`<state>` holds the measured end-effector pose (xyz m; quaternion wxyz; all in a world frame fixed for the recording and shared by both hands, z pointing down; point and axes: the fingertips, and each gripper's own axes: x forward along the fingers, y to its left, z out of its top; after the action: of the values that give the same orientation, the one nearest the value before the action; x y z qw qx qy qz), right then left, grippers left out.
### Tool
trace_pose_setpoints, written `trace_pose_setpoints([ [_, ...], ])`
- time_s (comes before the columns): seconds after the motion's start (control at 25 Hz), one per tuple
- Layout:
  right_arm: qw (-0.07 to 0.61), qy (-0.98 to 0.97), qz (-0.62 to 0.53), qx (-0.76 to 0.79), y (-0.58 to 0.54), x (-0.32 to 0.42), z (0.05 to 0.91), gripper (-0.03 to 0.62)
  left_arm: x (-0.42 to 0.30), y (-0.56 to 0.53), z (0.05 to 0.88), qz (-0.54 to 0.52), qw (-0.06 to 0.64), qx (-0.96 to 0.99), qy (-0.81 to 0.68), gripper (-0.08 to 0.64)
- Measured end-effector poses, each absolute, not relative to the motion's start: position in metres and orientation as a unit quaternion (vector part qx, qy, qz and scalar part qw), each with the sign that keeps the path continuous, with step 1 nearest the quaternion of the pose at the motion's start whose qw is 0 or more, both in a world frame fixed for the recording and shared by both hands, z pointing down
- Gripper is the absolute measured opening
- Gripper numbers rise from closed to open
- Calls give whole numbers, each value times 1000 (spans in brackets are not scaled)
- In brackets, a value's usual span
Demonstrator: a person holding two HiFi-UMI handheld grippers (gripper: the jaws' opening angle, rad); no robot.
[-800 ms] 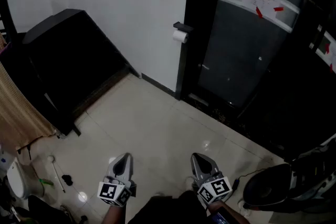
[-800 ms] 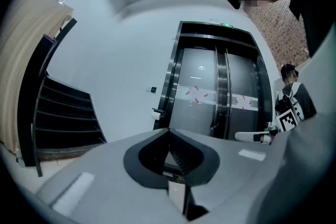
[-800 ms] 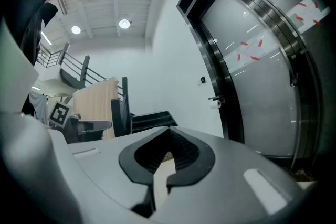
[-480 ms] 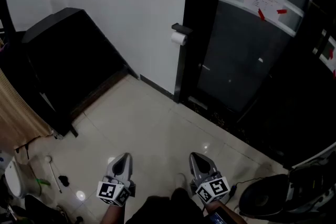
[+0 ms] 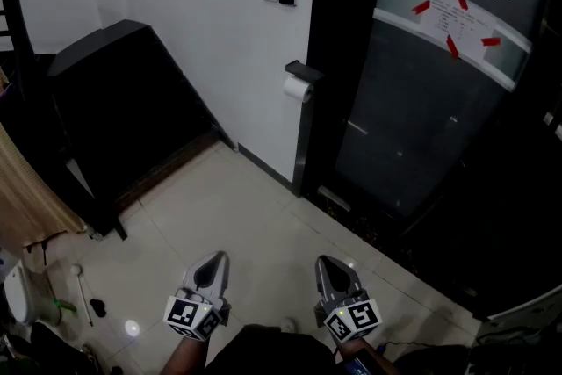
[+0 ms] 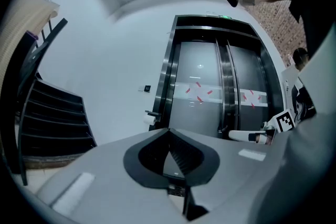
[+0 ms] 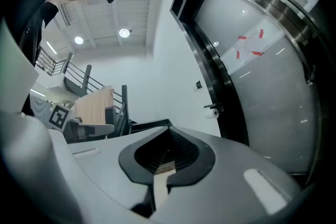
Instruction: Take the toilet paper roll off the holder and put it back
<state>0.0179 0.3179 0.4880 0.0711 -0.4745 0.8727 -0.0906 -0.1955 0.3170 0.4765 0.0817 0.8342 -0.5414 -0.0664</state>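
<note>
The left tongs (image 5: 213, 262) and the right tongs (image 5: 330, 263) are both closed tight with nothing between their jaws, held low side by side over the pale tiled floor (image 5: 255, 215). Well apart from them, the toilet paper roll (image 5: 298, 89) sits under its holder (image 5: 303, 70), at the white wall (image 5: 202, 4) beside the dark door frame (image 5: 327, 57).

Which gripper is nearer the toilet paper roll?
Right, slightly. The right gripper is well short of the roll, almost straight below it in the head view; the left gripper is equally far back and further left.
</note>
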Motion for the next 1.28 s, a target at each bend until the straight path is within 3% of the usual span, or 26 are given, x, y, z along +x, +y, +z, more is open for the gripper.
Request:
trace_pose_setpoints([
  [0.48, 58, 872, -134, -467, 253, 68, 513, 14, -132, 248, 472, -56, 89, 836, -539, 2],
  [1.28, 60, 843, -66, -530, 68, 15, 484, 14, -206, 44, 472, -69, 75, 859, -502, 2],
])
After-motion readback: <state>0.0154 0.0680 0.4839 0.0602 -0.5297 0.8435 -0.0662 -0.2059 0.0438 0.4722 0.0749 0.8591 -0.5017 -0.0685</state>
